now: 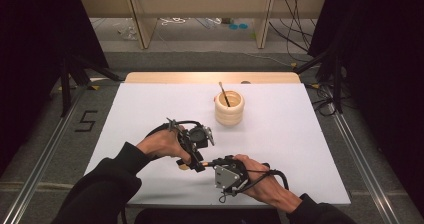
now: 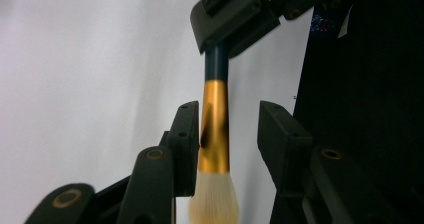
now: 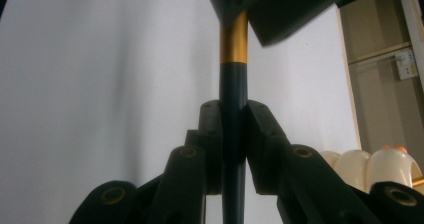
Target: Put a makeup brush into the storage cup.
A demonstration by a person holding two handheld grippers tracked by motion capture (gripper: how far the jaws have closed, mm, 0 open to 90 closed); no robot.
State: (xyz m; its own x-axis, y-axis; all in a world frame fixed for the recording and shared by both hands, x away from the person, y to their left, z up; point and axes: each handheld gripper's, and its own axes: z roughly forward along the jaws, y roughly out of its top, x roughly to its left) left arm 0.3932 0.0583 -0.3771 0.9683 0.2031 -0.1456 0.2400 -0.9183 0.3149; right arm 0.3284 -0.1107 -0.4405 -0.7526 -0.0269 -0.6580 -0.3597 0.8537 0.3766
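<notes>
The right gripper is clamping the brush's dark handle between both pads, near the table's front edge. The left gripper is standing part open around the gold ferrule: 1 pad is touching it, the other standing apart. Farther back, a cream holder is standing with 1 brush inside.
</notes>
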